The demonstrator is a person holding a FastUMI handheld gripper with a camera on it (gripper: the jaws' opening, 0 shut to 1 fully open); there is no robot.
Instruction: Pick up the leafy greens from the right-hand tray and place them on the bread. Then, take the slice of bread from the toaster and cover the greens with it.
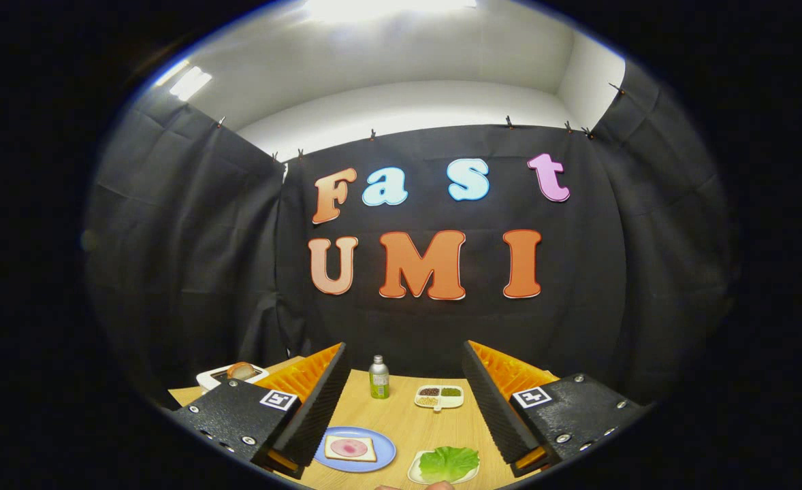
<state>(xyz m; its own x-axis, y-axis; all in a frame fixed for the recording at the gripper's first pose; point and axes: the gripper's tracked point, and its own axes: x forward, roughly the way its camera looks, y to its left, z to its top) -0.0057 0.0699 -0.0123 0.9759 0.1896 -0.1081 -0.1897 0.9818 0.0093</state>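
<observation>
Green and ruffled, the leafy greens (449, 463) lie in a small white tray (417, 472) at the lower centre of the frame, between the two fingers and nearer the right one. The gripper (404, 401) hangs above the table with its fingers spread wide apart and nothing held between them.

Left of the greens, close to the left finger, a blue plate (380, 442) carries a slice of bread (350, 448) with a pink round of meat on top. Plate and tray sit side by side but apart.

Farther back on the table, between the fingers, a small bottle (378, 377) with a green label stands upright. Just to its right is a white divided dish (440, 397) with dark, green and pale fillings in its compartments.

Beyond the left finger, at the lower left of the frame, a white toaster (218, 375) shows a browned slice (240, 370) poking out of its top.

Pale wood grain covers the table (414, 422). Black cloth (183, 258) closes the booth behind and to both sides, clipped along its upper edge. Above it are a white wall and bright ceiling lights at the upper centre and upper left.
</observation>
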